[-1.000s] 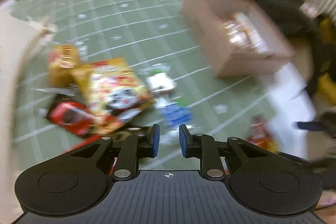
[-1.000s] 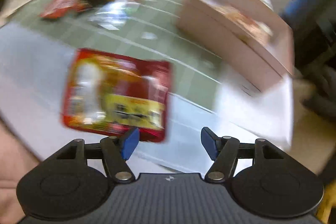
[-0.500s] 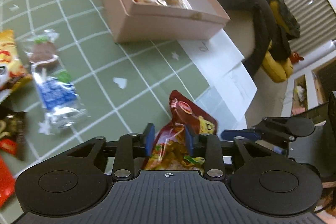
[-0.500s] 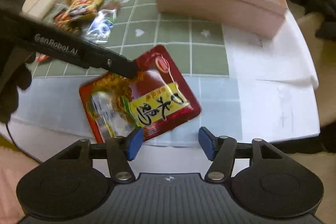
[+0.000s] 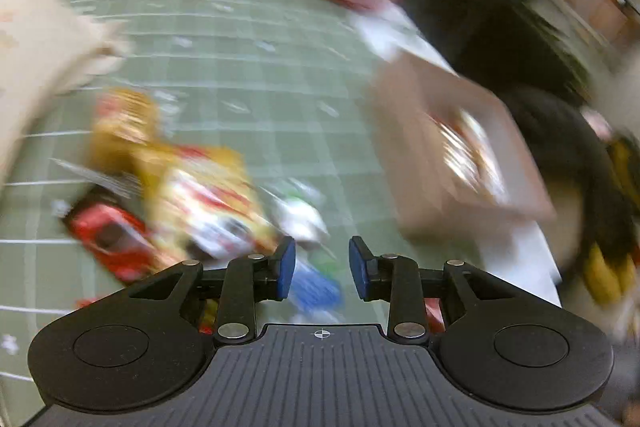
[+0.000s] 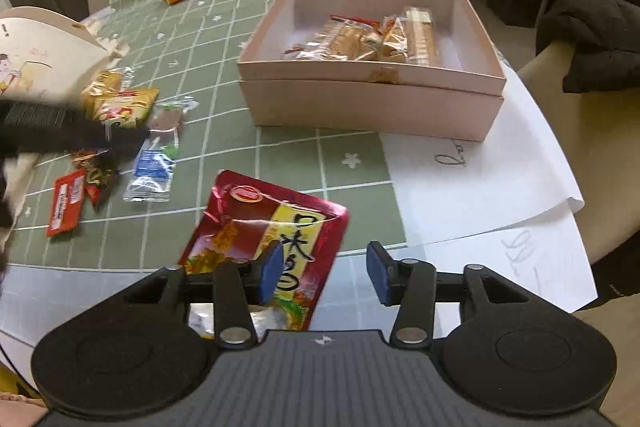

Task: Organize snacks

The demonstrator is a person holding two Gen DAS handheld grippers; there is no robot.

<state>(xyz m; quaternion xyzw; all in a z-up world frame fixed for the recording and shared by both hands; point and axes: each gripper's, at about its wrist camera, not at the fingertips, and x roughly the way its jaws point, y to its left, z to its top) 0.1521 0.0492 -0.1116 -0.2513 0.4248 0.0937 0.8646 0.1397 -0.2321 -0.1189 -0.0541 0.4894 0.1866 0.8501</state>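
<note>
Left claw (image 5: 322, 263): jaws part open, just narrowed, nothing between them; view blurred.
Loose snacks (image 6: 120, 131): small wrappers heaped left on the desk (image 6: 280, 155); count unclear.
Red pouch (image 6: 266, 239): flat at the near edge, black characters on yellow.
Right claw (image 6: 322, 273): jaws apart, just closing, left pad over the pouch, no grip.
Box (image 6: 372, 99): open, several wrapped biscuits inside.

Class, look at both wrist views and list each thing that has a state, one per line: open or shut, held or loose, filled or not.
Pink box: lid off, a few wrapped snacks inside.
Red packet: flat at the table's near edge, not gripped.
Right gripper: open, jaws have just been closing, left finger over the packet.
Left gripper: open, nothing between its fingers.
Blue-label packet: loose on the table.
Yellow packet: loose on the table.
</note>
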